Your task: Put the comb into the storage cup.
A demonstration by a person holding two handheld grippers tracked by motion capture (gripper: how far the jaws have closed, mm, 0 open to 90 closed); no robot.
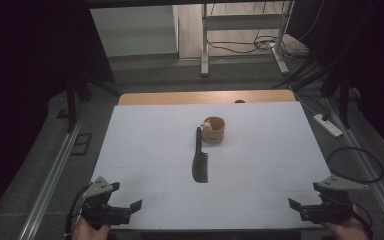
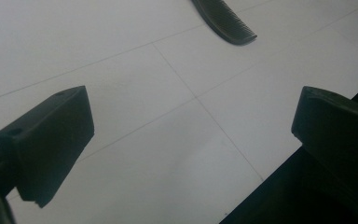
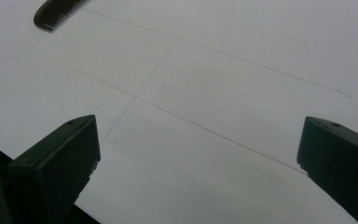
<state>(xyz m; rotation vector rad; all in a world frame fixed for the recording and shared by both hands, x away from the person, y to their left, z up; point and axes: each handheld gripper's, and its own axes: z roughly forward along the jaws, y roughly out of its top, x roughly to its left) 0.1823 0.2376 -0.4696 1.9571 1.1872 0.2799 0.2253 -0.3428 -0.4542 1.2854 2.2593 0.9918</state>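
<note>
A black comb [image 1: 199, 159] lies lengthwise in the middle of the white table [image 1: 145, 135], its toothed end toward me. Just behind it stands a small wooden cup [image 1: 213, 129] with a pale object inside. My left gripper [image 1: 135, 207] rests at the front left corner, open, nothing between its jaws. At the front right corner my right gripper [image 1: 295, 206] is open too, and holds nothing. The comb's end [image 2: 226, 22] shows at the top of the left gripper view. The comb's tip [image 3: 56, 11] sits at the top left of the right gripper view. Both are far from the jaws.
The table's wooden back edge [image 1: 205, 96] shows beyond the white sheet. Dark curtains flank both sides. A metal desk frame [image 1: 242, 37] and cables stand on the floor behind, and a white power strip [image 1: 328, 125] lies on the floor at the right.
</note>
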